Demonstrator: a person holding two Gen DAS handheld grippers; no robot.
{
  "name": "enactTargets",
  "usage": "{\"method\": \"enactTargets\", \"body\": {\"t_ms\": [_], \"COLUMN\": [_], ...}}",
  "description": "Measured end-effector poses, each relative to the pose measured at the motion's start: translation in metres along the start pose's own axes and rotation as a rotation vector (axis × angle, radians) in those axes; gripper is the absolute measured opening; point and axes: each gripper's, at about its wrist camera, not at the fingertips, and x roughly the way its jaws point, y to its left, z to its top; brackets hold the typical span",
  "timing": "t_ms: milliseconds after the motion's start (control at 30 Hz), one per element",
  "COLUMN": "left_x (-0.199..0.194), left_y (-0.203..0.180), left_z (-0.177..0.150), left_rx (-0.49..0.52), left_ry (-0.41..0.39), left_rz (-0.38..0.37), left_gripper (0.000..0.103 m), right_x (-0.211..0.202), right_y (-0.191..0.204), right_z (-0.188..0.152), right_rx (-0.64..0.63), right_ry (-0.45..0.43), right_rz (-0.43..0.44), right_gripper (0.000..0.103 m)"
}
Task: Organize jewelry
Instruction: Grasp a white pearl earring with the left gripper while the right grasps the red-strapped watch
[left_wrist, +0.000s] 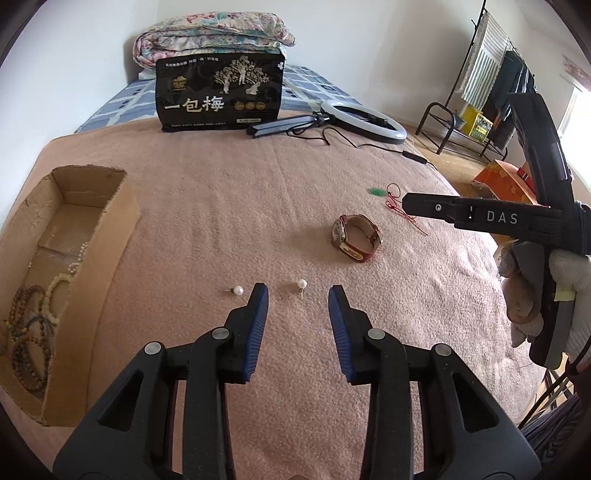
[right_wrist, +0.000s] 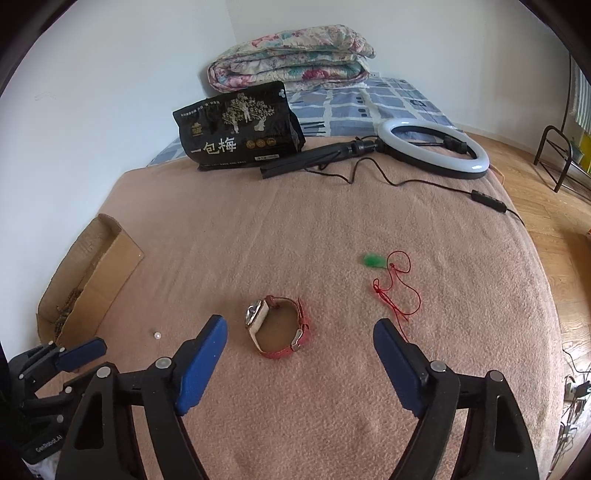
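Hovering over jewelry on the bed (right_wrist: 295, 229)
Left tool (left_wrist: 298, 299) stands narrowly apart, empty, a pearl stud (left_wrist: 302, 284) just beyond its tips; right tool (right_wrist: 300, 332) gapes wide, empty, above the watch (right_wrist: 277, 326); beads lie in the box (left_wrist: 92, 258)

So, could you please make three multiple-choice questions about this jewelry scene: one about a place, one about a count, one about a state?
1. Where are the bead bracelets?
A. in the cardboard box
B. beside the ring light
C. under the watch

2. How many pearl earrings lie on the pink blanket?
A. one
B. two
C. four

3. In what state is the right gripper?
A. shut on the watch
B. shut on the red cord
C. open, holding nothing

Answers:
1 A, the beads lie inside the box at the left.
2 B, one pearl earring and a second show in the left wrist view.
3 C, its jaws stand wide apart and the watch lies untouched on the blanket.
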Motion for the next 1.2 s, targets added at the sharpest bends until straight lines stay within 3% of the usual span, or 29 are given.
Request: {"method": "enactTargets", "body": {"t_ms": [233,300,467,867,1200], "left_x": [0.038,0.047,0.064,0.083,0.087], "left_y": [-0.005,-0.007,-0.005,-0.004,-0.003], "left_z": [-0.003,-0.004,-0.006,-0.005,-0.004], "left_rx": [0.020,0.028,0.031,0.040,0.042], "left_ry": [0.036,0.047,0.064,0.073,0.055], "left_rz": [-0.005,-0.004,0.006,0.011,0.016], "left_gripper": [0.028,0.022,0.021,0.017,0.007], "right_x": [0.026,0.033,0.048,0.070,0.082], "right_y": [-0.004,-0.004,-0.006,-0.007,-0.008], "right_z": [-0.003,-0.005,-0.008,-0.009,-0.008], "right_rx": [0.006,0.006,0.006,0.018,0.023], "right_ry": [0.035,0.047,0.070,0.105,0.125], "right_rz": [0.025,0.031,0.028,0.038,0.035], "right_gripper": [0.065,0.059,0.050,0.035,0.022]}}
